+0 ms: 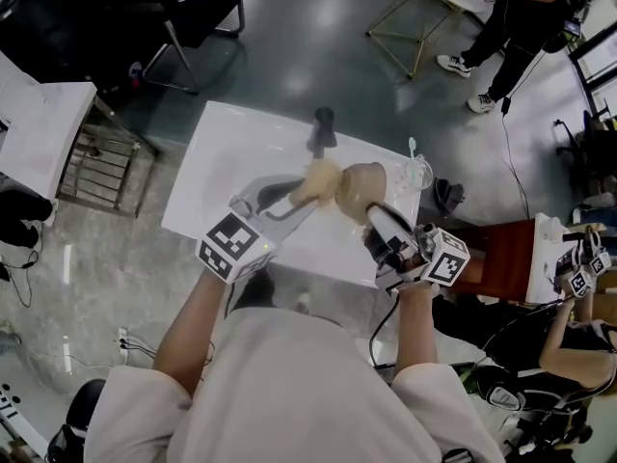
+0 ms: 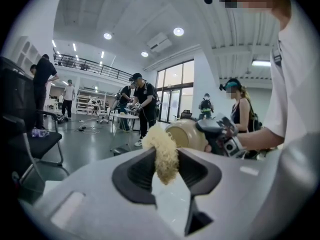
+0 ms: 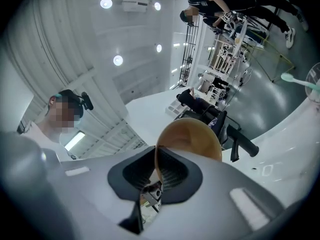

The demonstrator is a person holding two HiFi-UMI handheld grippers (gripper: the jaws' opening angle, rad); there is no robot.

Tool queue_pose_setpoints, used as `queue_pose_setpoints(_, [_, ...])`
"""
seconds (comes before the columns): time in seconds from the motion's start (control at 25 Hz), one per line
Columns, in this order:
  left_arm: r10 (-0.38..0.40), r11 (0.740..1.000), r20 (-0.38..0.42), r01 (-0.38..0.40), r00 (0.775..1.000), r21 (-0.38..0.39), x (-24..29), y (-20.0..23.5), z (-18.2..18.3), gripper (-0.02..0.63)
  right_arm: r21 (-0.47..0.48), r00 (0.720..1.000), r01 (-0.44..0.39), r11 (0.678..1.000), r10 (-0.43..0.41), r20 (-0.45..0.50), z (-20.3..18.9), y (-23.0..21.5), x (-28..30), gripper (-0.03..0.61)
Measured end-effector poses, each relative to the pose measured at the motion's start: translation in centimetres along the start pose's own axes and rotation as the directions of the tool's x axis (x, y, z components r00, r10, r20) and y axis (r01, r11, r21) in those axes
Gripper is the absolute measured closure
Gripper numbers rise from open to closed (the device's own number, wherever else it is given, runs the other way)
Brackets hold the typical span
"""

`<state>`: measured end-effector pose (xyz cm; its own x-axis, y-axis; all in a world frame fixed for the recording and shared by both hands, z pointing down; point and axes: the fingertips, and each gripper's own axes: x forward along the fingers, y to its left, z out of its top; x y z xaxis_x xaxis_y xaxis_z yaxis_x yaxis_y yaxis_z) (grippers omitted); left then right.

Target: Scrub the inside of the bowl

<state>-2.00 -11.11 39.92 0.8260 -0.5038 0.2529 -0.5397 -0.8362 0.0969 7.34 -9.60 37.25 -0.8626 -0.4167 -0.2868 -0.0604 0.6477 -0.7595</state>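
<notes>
Pinches the rim of a tan bowl (image 3: pixel 192 136) between the nearly closed jaws of the right gripper (image 3: pixel 156 169), holding it tilted in the air above a white table (image 1: pixel 222 143). Clamps a fluffy pale-yellow scrubber (image 2: pixel 162 151) between the partly open jaws of the left gripper (image 2: pixel 165 159), its free end up against the bowl, close beside the right gripper.

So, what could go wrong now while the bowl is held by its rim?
The right gripper pinches only the thin rim of the bowl; scrubbing pressure might twist it loose, and it could drop onto the table. The left gripper holds the soft scrubber by one end, so it may bend or pull out.
</notes>
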Motion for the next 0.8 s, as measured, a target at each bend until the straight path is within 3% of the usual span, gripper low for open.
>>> queue_pose_setpoints(0.16, [-0.056, 0.998, -0.008, 0.056, 0.998, -0.022, 0.1, -1.2, -0.4, 0.488, 0.014, 0.998, 0.036, 0.999, -0.037, 0.047, 1.1, -1.1, -0.5, 0.552])
queue_pose_setpoints(0.32, [-0.082, 0.993, 0.054, 0.086, 0.995, -0.076, -0.2, -1.6, 0.2, 0.488, 0.021, 0.996, 0.088, 0.996, -0.089, 0.03, 0.3, -2.4, -0.4, 0.555])
queue_pose_setpoints(0.48, [-0.046, 0.993, 0.075, 0.053, 0.996, -0.102, 0.2, -0.5, 0.9, 0.489, 0.028, 0.997, 0.082, 0.996, -0.082, 0.0, -0.6, -2.5, -0.2, 0.554])
queue_pose_setpoints(0.64, [0.018, 0.997, 0.003, -0.018, 1.0, -0.069, 1.0, 0.6, -1.1, 0.489, 0.019, 0.999, 0.039, 0.999, -0.039, 0.014, -0.6, -1.5, 0.0, 0.551])
queue_pose_setpoints(0.8, [-0.009, 0.995, 0.006, 0.01, 1.0, -0.102, 1.0, -0.6, -2.2, 0.491, -0.005, 0.996, 0.084, 0.996, -0.084, 0.031, -0.1, -2.0, -0.4, 0.551])
